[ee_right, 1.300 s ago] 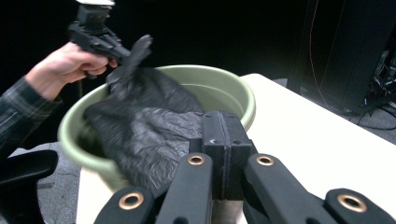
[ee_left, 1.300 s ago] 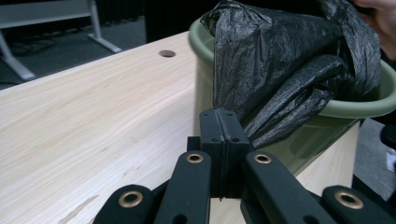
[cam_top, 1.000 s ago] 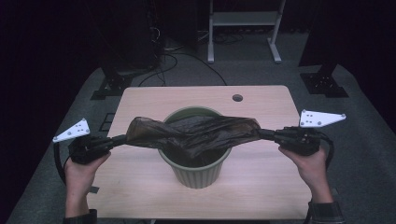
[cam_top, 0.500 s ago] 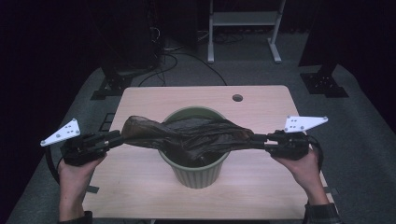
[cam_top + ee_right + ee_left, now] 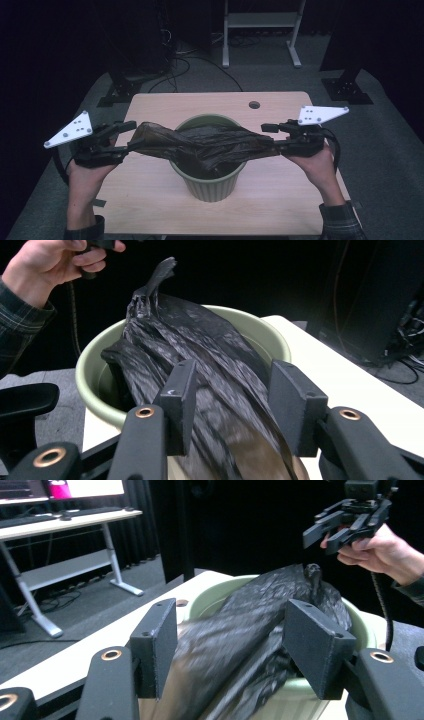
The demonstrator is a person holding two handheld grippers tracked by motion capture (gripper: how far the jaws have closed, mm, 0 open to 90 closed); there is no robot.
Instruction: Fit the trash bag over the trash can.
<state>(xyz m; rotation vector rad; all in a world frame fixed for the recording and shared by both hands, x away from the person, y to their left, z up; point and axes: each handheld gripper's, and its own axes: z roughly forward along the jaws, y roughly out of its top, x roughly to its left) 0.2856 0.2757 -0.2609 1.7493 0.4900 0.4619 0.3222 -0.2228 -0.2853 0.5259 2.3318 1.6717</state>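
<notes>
Black plastic, thin and crinkled: the bin bag [image 5: 205, 146] lies stretched across the mouth of the green bin [image 5: 212, 180], which stands near the middle of the pale wooden counter [image 5: 150, 200]. We read the work in hand as lining the bin, and the bag spans rim to rim so that its two ends can be drawn out over opposite sides. Its middle sags into the opening, a sign that the tension is going off. The left hand-held gripper [image 5: 131, 134] sits off the bin's left side with its jaws partly apart; they have just been opening, and in the left gripper view the bag [image 5: 235, 645] runs between the pads [image 5: 316, 647] with a gap on either side, so we judge it released rather than pinched. The right hand-held gripper [image 5: 270, 137] mirrors it on the far side, also half open and just lately opening; in the right gripper view the bag [image 5: 210, 390] passes between the pads [image 5: 296, 407], brushing the left one perhaps, but we see no clamping. Both hands keep level with the rim, likely to let the bag settle onto it. Blur on the plastic near the jaws leaves exact contact uncertain.
</notes>
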